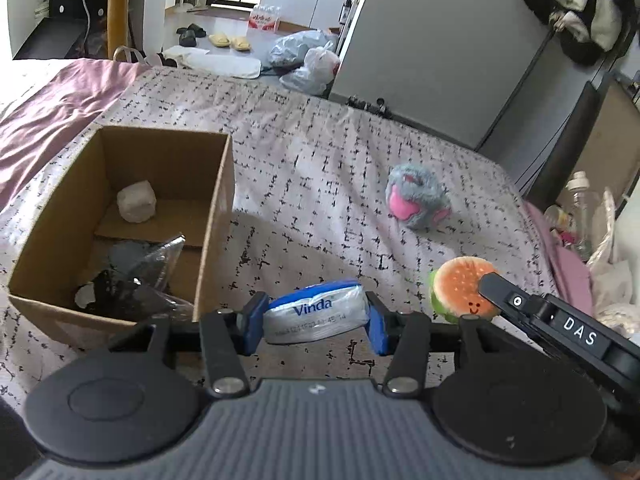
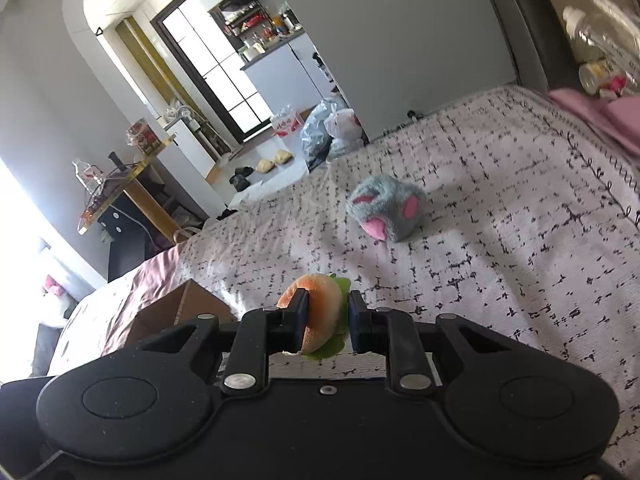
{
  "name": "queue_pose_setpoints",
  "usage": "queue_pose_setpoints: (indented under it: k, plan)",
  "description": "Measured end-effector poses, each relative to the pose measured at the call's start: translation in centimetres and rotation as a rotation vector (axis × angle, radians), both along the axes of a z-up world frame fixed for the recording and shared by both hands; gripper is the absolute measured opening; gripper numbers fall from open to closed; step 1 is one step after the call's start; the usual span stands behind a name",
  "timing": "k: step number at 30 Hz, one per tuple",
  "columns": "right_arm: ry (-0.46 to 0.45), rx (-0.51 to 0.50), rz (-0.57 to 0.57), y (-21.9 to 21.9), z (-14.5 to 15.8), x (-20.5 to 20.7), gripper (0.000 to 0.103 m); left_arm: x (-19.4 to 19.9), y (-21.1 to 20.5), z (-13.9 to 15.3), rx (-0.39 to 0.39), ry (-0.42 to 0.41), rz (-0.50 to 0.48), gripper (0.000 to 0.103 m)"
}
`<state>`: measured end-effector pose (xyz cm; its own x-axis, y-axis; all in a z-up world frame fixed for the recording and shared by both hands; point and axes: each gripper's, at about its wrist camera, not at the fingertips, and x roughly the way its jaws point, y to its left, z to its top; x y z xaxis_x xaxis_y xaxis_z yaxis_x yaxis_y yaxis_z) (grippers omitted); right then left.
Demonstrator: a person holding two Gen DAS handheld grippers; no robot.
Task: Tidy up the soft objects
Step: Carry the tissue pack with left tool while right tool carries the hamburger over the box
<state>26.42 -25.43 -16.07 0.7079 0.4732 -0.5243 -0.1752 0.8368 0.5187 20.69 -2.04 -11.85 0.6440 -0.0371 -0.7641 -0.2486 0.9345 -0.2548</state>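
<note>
Bedspread (image 1: 320,168), both hand-held grippers clamped, level

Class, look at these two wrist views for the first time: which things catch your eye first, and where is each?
The left hand-held gripper squeezes a blue-and-white Vinda tissue pack right of the open cardboard box. The right hand-held gripper pinches a burger plush above the patterned bedspread. Farther back on the bedspread lies a grey-and-pink plush.
</note>
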Motion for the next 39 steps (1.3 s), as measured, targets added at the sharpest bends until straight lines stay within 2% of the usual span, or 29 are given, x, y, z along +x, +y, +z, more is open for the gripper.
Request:
queue_pose_setpoints:
  k: [16, 24, 33, 39]
  plan:
    - [-0.079, -0.048, 0.064, 4.9, 3.7, -1.8, 0.021, -2.8, 5.7, 3.0, -0.048, -0.083, 0.069, 0.050]
    - [-0.073, -0.028, 0.103, 8.1, 4.8, -1.4, 0.021, -3.5, 9.9, 3.5, -0.098, -0.102, 0.129, 0.050]
    - [-0.084, -0.065, 0.143, 12.7, 5.4, -1.0, 0.021, -3.7, 14.6, 3.3, -0.130, -0.118, 0.182, 0.050]
    - [-0.078, -0.093, 0.165, 15.5, 5.0, -0.4, 0.021, -3.4, 17.6, 1.9, -0.162, -0.116, 0.220, 0.050]
